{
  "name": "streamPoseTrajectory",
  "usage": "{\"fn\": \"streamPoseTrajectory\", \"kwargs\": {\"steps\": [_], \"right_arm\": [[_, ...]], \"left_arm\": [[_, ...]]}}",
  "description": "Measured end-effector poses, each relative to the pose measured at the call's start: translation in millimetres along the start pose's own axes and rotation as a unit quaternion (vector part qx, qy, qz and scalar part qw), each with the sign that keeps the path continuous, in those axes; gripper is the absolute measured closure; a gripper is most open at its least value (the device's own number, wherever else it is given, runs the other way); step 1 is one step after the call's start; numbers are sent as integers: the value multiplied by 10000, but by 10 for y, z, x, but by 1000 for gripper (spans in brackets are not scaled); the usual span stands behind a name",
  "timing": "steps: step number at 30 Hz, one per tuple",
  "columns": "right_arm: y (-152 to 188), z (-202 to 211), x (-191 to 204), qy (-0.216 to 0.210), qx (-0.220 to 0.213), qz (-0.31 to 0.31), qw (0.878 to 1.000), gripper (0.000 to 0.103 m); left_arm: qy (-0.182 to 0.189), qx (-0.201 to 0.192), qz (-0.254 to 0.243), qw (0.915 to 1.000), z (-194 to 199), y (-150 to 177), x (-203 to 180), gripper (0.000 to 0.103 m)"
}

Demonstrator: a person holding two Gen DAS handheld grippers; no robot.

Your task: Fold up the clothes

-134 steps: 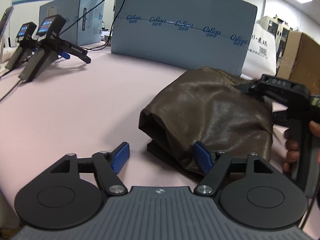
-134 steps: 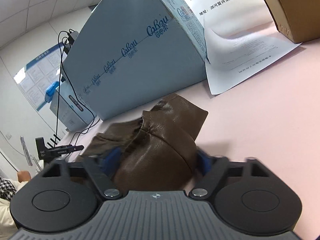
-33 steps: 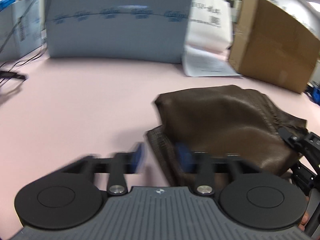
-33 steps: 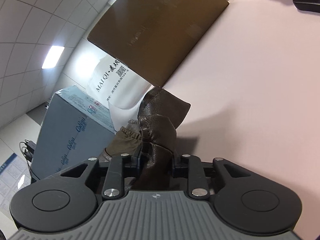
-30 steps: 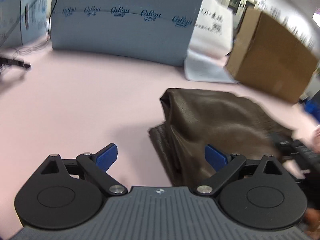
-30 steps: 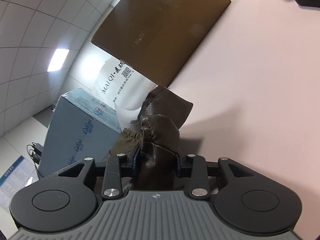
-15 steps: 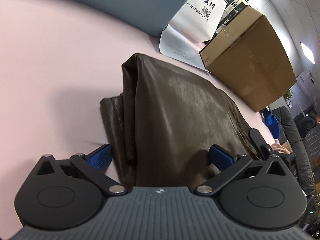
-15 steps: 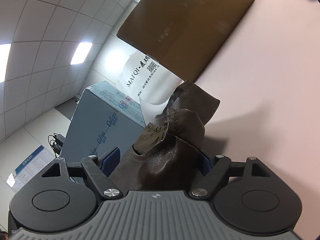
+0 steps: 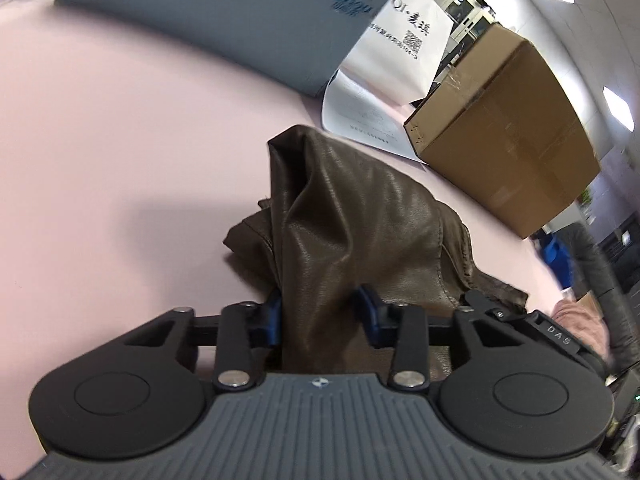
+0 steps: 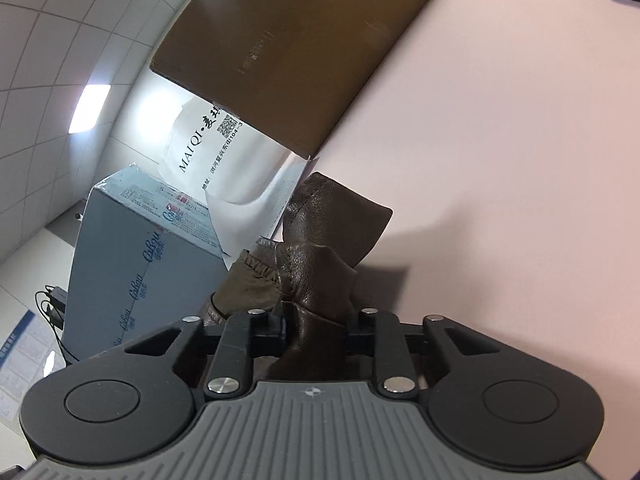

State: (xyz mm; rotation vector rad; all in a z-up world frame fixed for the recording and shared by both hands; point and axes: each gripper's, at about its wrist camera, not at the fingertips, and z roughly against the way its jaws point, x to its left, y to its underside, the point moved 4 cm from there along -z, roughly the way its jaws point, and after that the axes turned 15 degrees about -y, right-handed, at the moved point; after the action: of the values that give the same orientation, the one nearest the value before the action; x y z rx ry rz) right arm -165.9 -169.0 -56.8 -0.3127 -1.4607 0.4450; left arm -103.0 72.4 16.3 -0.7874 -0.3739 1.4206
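Observation:
A folded brown leather jacket lies on the pink table. My left gripper is closing on its near edge, and both blue pads press a bunched fold of leather between them. In the right wrist view the same jacket fills the jaws of my right gripper, which is also closing and pinches a thick fold. The right gripper's black body shows at the jacket's right side in the left wrist view.
A large grey-blue carton stands at the back of the table, a white printed bag and sheet beside it, and a brown cardboard box to the right. Bare pink tabletop lies right of the jacket.
Both grippers stood wide open around the jacket half a second ago; now both have closed onto folds of it. The left gripper has moved in over the jacket's near edge.

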Motion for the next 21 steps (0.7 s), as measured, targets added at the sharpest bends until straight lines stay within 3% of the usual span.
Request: {"fn": "streamPoseTrajectory", "kwargs": {"steps": [4,12,18,21], "right_arm": [[-34,60,79,59,-107,216,9997,91],[-624,534,139,86,-986,719,9925,92],[-1282,1127,101,170,-1892,856,9781,92],[-1603,1453,86,317,-2450,986,9640,92]], "left_arm": [[-133,-308,-641,9974,64,-12,-410,81],[565,-408,-1220,9901,82,-77,-1370,84],[1185,-852,-1792,9729,305,-132,-2406,84],[1707,-961,-1985,9603,389,-169,-3044,84]]}}
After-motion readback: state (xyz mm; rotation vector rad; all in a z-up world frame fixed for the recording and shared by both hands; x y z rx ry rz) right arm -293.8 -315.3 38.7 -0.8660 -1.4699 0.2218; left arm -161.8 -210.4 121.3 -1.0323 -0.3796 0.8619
